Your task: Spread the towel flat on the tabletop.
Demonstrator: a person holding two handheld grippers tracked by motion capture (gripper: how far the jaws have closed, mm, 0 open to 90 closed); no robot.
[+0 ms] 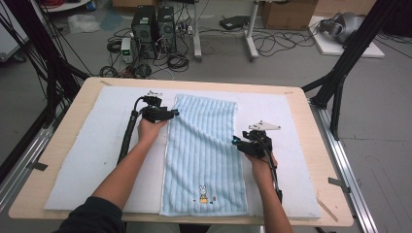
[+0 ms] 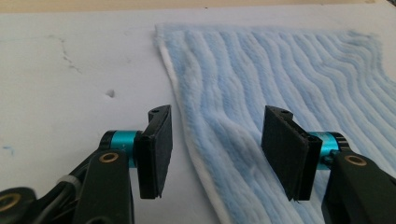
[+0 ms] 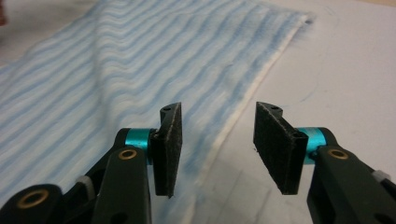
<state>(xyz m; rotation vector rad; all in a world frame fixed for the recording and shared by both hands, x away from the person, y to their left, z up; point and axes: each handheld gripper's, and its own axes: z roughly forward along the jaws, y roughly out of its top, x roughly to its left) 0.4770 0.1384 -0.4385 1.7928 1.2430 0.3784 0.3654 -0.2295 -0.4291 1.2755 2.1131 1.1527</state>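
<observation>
A light blue striped towel (image 1: 204,145) lies flat and lengthwise on a white mat (image 1: 92,145), with a small rabbit picture (image 1: 203,193) near its front end. My left gripper (image 1: 174,113) is at the towel's left edge toward the far end. In the left gripper view it (image 2: 215,149) is open, its jaws straddling the white hem of the towel (image 2: 280,70) without pressing on it. My right gripper (image 1: 236,141) is at the towel's right edge about midway along. It (image 3: 217,144) is open too, with the edge of the towel (image 3: 140,56) between the jaws.
The mat covers most of a wooden table (image 1: 323,160). Black frame posts (image 1: 340,68) stand at the table's far corners. Computer towers (image 1: 153,26), cables and a cardboard box (image 1: 289,13) sit on the floor beyond.
</observation>
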